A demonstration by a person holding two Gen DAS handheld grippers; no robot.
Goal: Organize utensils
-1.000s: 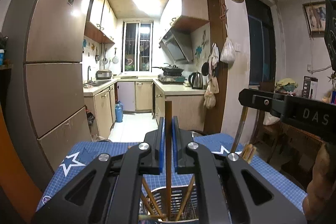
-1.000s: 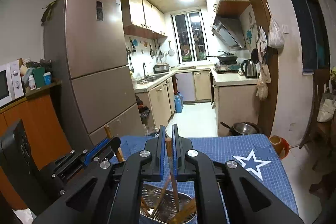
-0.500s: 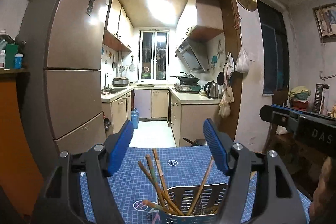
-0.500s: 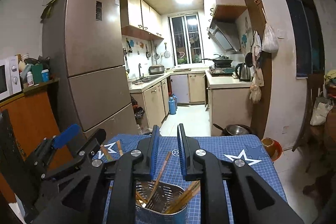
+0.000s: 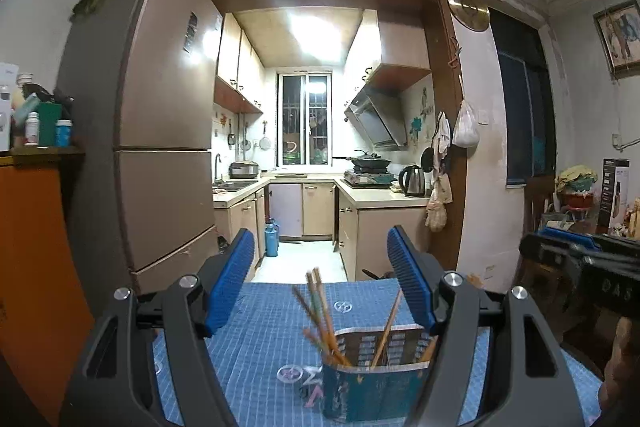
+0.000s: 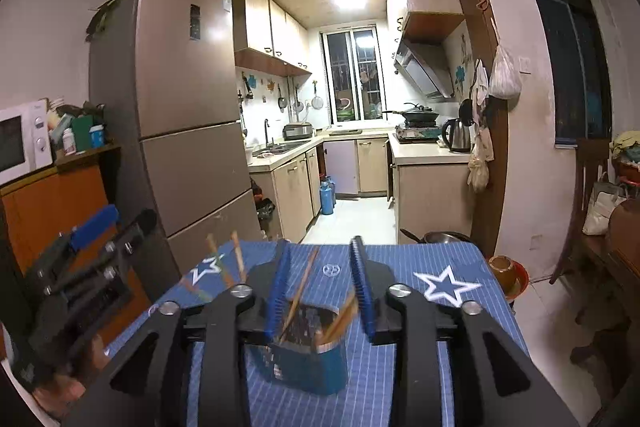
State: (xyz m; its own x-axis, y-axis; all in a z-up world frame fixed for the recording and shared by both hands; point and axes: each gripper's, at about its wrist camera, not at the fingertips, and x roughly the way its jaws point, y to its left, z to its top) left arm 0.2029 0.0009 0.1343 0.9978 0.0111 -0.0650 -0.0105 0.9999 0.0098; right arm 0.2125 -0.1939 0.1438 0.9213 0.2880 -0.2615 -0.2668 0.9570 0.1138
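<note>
On blue mat (image 5: 260, 339), chopsticks (image 5: 320, 307) in holder (image 5: 372, 383), both jaws open

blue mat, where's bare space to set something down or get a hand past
Bare: the blue mat from the chopstick holder out to the white star and right edge, and the far strip toward the kitchen. Crowded: the holder with leaning chopsticks, open right gripper over it, open left gripper alongside.
</note>
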